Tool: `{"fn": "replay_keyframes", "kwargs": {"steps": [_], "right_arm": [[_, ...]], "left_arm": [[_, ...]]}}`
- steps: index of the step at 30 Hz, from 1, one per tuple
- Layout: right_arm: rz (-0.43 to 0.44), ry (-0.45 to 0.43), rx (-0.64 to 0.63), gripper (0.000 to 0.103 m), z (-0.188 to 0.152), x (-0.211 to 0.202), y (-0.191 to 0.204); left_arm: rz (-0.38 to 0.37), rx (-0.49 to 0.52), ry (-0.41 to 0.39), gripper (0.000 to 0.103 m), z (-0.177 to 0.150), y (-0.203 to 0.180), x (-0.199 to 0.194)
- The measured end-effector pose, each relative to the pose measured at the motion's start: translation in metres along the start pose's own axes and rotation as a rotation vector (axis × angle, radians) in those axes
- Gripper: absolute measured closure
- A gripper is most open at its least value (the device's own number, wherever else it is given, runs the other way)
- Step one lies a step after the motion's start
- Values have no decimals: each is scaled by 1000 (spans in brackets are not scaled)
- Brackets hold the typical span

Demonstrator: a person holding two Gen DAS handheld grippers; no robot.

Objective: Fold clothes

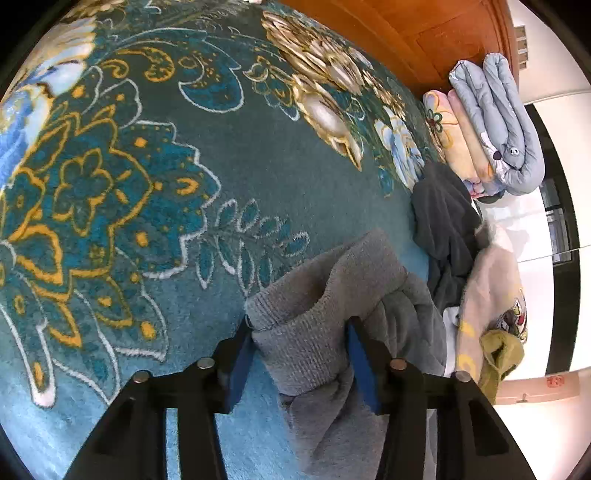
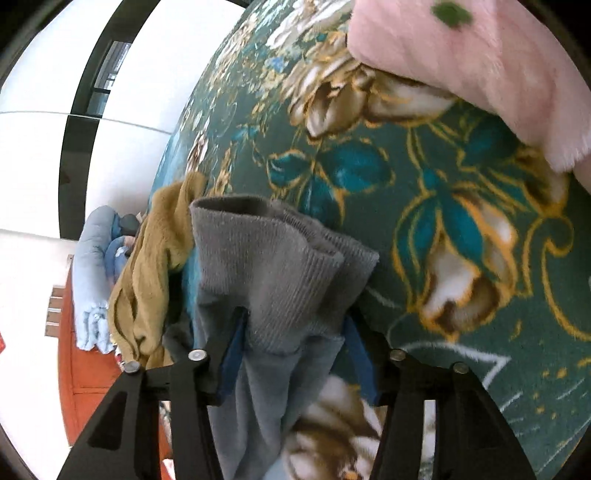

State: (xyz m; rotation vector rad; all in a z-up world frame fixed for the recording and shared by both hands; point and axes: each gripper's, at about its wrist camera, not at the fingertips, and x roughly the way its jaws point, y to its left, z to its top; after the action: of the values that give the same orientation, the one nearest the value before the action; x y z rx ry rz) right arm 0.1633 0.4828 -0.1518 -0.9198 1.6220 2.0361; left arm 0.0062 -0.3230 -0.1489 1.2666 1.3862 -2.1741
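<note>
A grey knit garment (image 1: 325, 306) with a ribbed hem hangs above the teal floral blanket (image 1: 147, 184). My left gripper (image 1: 299, 332) is shut on its ribbed edge, the cloth bunched between the blue pads. In the right wrist view my right gripper (image 2: 293, 328) is shut on another part of the same grey garment (image 2: 273, 258), whose ribbed band stands up between the fingers and drapes down below.
A pile of clothes lies at the blanket's edge: a dark grey piece (image 1: 443, 221), a beige printed one (image 1: 495, 295), an olive-mustard one (image 1: 498, 354) (image 2: 155, 266). Folded quilts (image 1: 495, 122) are stacked by a wooden headboard (image 1: 424, 33). A pink plush item (image 2: 480, 62) lies far right.
</note>
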Motion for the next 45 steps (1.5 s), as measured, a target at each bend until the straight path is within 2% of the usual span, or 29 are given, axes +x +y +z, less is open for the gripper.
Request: {"fn": "replay_keyframes", "kwargs": {"steps": [1,2,4,6,7,8,11,14,16,18,21,23,25,28,29,30,33,36,37,40,42,43,45], "right_arm": [[-9,-3,-4,67,0,0,3],[-17,-7,-7,77,0,-1,7],[-15,-6,-11,80,3,-5,18],[5,-1,-13,85,8,-11,31],[45,-1,-16,87,13,-18,41],[103,-8,-28,94,20,-29,52],[232,-36,-120,94,32,-69,84],[289,-63,-218,95,36,-114,99],[279,-77,-241,95,29,-126,90],[201,-31,-238,95,21,-114,68],[102,51,-167,95,9,-76,25],[82,66,-123,95,2,-57,12],[87,77,-141,95,1,-53,24],[108,95,-213,95,3,-57,61],[134,102,-234,95,4,-59,76],[198,111,-248,95,6,-64,98],[431,87,-287,95,12,-93,151],[504,11,-335,95,15,-114,164],[501,2,-336,95,16,-113,161],[247,101,-247,95,16,-50,101],[132,127,-190,95,16,-21,64],[91,135,-161,95,16,-10,48],[76,132,-110,95,16,-4,27]], "left_arm": [[8,-6,-5,66,0,-1,-2],[15,-12,-10,70,1,-2,-4],[25,-23,-36,82,3,-9,-12],[16,5,-67,84,7,-24,-27],[6,25,-84,85,10,-32,-36],[-6,46,-100,85,12,-41,-45],[-84,119,-134,85,16,-68,-84],[-165,155,-161,85,16,-73,-122],[-150,170,-163,85,13,-57,-130],[-92,166,-142,85,12,-38,-121],[17,50,-44,85,13,9,-79],[26,-23,-27,85,12,29,-69],[11,-62,-30,85,10,38,-66],[26,-10,-24,85,13,27,-69],[29,6,-25,85,14,23,-69],[24,14,-28,85,15,19,-71],[-15,2,-41,85,17,16,-78],[-15,-24,-44,85,17,23,-76],[-11,-33,-44,85,18,26,-74],[3,-71,-36,85,16,38,-67],[4,-98,-28,84,14,46,-63],[0,-101,-26,84,14,47,-63],[-2,-93,-20,84,14,46,-64]]}}
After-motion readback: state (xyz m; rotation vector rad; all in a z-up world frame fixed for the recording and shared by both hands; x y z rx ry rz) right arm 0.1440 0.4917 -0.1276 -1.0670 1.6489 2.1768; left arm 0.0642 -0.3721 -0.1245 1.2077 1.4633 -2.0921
